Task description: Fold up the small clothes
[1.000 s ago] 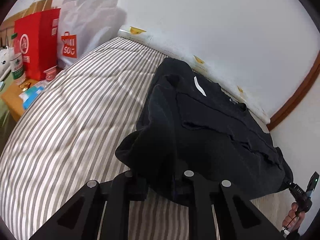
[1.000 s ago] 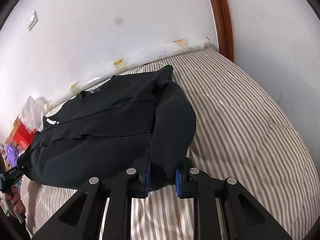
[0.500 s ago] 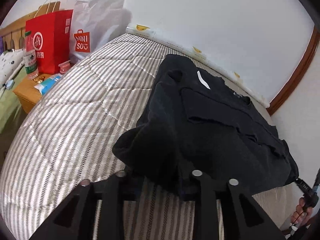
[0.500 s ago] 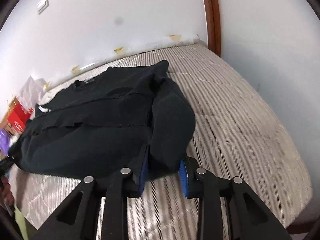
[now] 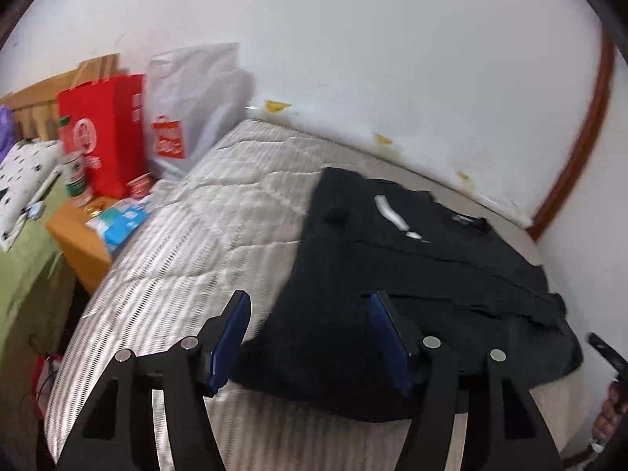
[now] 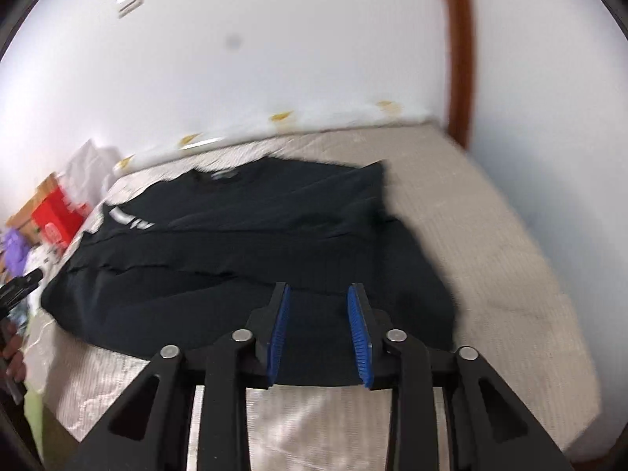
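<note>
The left gripper (image 5: 310,337), black with blue ribbed pads (image 5: 229,337), stood with its jaws wide apart, having just been opening; the near left corner of the folded black knit garment (image 5: 412,274) lay below and between them, but neither pad pressed on it. The right gripper (image 6: 318,333), of the same black-and-blue build, had its jaws parted more narrowly, having just been closing somewhat. The garment's near right edge showed in the gap, yet daylight stood between the cloth and each pad, so it gripped nothing.

The garment (image 6: 251,243) lay flat on the grey-and-white striped quilted mattress (image 5: 204,235), close to the mattress's near edge and reaching back toward the wall side. Its lower half was doubled over the upper, with the neckline and a small label at its far edge. A white slanted mark (image 5: 388,212) showed on its left part.

At the garment's right end, in the left view, a person's hand (image 5: 606,412) showed at the frame edge. The matching glimpse of the other hand (image 6: 11,353) sat at the garment's left end in the right view.

Left of the garment, past the mattress edge, stood an orange-brown bedside stand (image 5: 78,235) with small clutter, a green-labelled bottle (image 5: 74,172), a red paper bag (image 5: 106,129) and a white plastic bag (image 5: 192,106). Beyond the garment rose the white wall (image 5: 392,59), with a brown wooden trim (image 6: 457,47) to its right.
</note>
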`<state>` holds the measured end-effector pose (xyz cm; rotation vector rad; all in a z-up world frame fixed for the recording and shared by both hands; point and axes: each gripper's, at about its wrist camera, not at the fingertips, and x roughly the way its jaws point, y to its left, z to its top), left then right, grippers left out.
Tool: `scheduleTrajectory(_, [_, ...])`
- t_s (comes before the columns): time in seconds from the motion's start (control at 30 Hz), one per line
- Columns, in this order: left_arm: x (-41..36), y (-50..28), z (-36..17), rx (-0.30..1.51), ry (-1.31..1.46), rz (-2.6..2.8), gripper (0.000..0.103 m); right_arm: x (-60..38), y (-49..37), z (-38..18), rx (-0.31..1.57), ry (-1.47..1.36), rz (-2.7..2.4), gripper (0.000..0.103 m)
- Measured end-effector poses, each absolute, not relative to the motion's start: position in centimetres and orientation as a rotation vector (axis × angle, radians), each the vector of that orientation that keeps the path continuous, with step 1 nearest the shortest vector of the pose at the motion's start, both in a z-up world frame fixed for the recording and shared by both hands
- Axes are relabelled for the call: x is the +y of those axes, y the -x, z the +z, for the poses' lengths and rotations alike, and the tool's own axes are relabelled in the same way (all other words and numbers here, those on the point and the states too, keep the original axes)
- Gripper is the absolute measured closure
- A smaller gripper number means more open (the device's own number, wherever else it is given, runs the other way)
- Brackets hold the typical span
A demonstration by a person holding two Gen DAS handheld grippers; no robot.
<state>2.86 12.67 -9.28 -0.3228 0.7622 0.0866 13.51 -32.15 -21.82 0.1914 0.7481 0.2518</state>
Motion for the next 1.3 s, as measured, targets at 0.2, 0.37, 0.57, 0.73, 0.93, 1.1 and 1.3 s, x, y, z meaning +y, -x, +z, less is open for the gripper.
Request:
scheduleTrajectory(0.2, [9.4,-3.7,-10.2,0.788,0.306,-0.063,0.042,-27.9,-14.4,-24.4,0.820,-0.159,0.332,0.088])
scheduleTrajectory(0.37, [7.1,-5.1,-11.7,0.826,0.245,-0.126,0.042,-27.3,-15.4,-25.5,0.835,-0.174,0.330,0.088])
scheduleTrajectory(0.57, [5.9,-7.7,-13.3,0.861,0.208,-0.115,0.042,-27.8,-18.0,-25.6,0.855,-0.211,0.305,0.089])
scheduleTrajectory(0.73, [5.4,-9.8,-13.5,0.860,0.175,-0.080,0.042,-27.5,-20.0,-25.7,0.859,-0.204,0.303,0.091])
scheduleTrajectory(0.93, [5.8,-12.5,-13.2,0.854,0.180,-0.076,0.042,-27.8,-23.3,-24.7,0.844,-0.228,0.307,0.091])
scheduleTrajectory(1.1, [6.8,-16.0,-12.7,0.863,0.230,-0.083,0.042,-27.6,-27.3,-23.5,0.828,-0.232,0.290,0.091])
scheduleTrajectory(1.3, [7.8,-20.2,-12.1,0.857,0.252,-0.046,0.042,-27.8,-32.6,-23.4,0.849,-0.261,0.235,0.086])
